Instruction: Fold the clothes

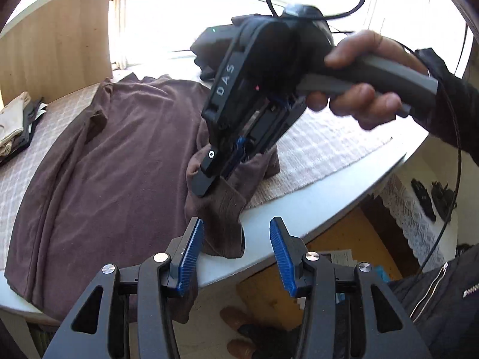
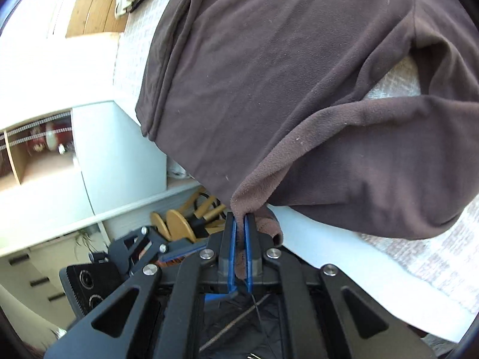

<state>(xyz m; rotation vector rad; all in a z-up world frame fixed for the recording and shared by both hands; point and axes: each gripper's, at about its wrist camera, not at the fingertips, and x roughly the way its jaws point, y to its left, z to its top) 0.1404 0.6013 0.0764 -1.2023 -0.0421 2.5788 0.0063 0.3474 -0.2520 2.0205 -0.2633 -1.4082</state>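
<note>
Left hand-held gripper (image 1: 236, 257) hangs with its blue pads apart and nothing between them, just off the bench (image 1: 299, 209) rim at 6 o'clock. Beyond it, the right hand-held gripper (image 2: 240, 239) is clamped on a sleeve cuff (image 2: 254, 206) of the brown top (image 1: 119, 155), which droops over the edge. That top lies spread across the white cloth (image 1: 323, 146), its far sleeve (image 1: 92, 119) laid inward at 10 o'clock. Farther off at 9 o'clock sits a small stack (image 1: 18, 125) of clothes. Judging by this, the top is partway folded: one sleeve in, the held one and the body still to fold.
</note>
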